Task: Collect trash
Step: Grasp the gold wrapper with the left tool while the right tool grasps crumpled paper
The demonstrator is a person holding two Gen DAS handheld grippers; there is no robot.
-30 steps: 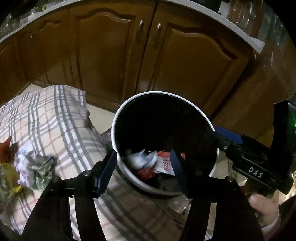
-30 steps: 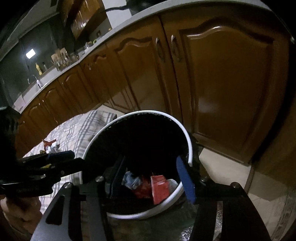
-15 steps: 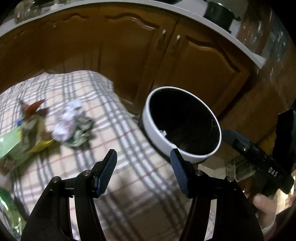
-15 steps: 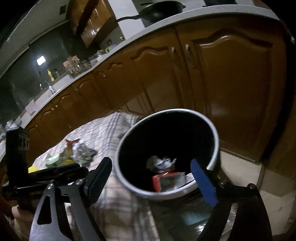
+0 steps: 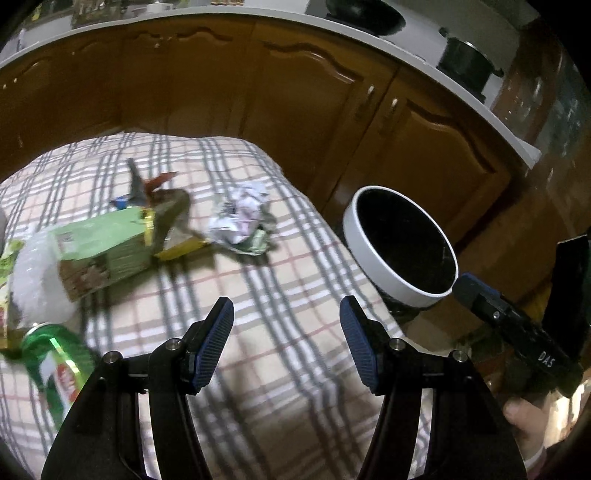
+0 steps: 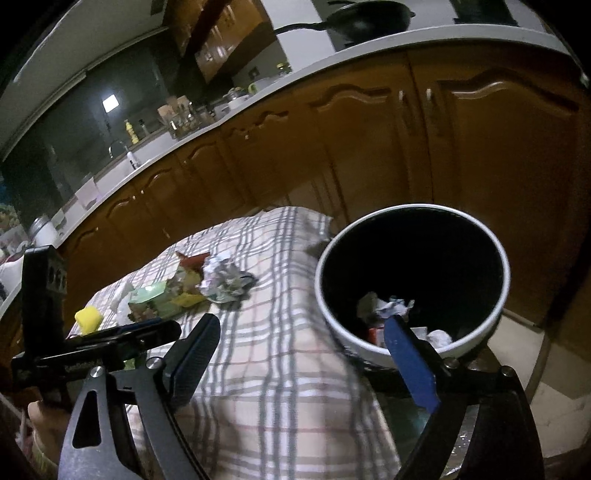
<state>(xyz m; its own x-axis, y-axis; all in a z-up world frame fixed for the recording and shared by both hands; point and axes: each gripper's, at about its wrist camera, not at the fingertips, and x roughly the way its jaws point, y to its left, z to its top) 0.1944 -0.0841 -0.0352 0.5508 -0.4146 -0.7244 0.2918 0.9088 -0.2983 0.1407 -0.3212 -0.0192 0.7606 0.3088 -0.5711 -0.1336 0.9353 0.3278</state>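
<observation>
A white trash bin (image 5: 373, 266) with a dark inside stands at the right edge of a plaid cloth (image 5: 288, 266). Crumpled paper and a red packet lie in the bin (image 6: 332, 321). On the cloth sit a crumpled paper ball (image 5: 240, 218), a green carton (image 5: 99, 251), a yellow wrapper (image 5: 181, 251) and a green can (image 5: 55, 362). My left gripper (image 5: 286, 321) hangs open over bare cloth, short of the pile. My right gripper (image 6: 301, 332) stands wide open with nothing between its fingers, its right finger in front of the bin's near rim.
Brown wooden cabinets (image 5: 295, 110) run behind the cloth under a pale countertop (image 6: 258, 92) that carries a black pan (image 6: 365, 22) and a pot (image 5: 465, 62). A yellow block (image 6: 88, 319) lies at the cloth's far left. A hand (image 5: 524, 424) holds the right gripper.
Both grippers have drawn back from over the bin toward the cloth. The left one swung left, bringing the trash pile into view. The right jaws have spread much wider.
</observation>
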